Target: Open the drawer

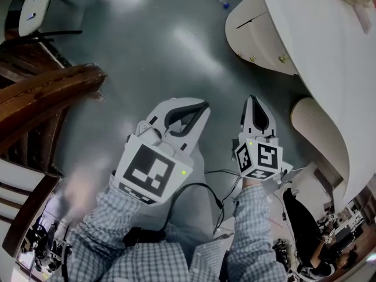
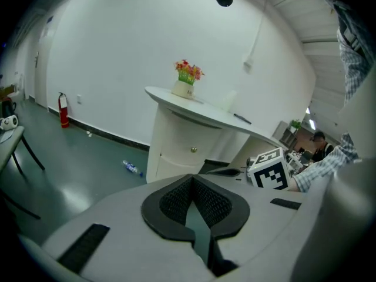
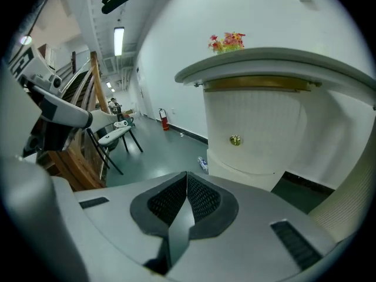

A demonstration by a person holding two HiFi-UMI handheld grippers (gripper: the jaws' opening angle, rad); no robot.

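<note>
Flowers (image 3: 227, 41) on counter (image 3: 264, 63); drawer (image 3: 252, 128) beneath it.

The drawer (image 3: 261, 125) is a white front, rounded like the cabinet (image 3: 241, 172) that holds it, directly under the curved white tabletop (image 3: 276, 60). One small brass knob (image 3: 235, 140) sits on the front. The front lies flush with the cabinet: the drawer is closed. It stands far and to the right.

Gripper views both facing white counter (image 3: 264, 119)
</note>
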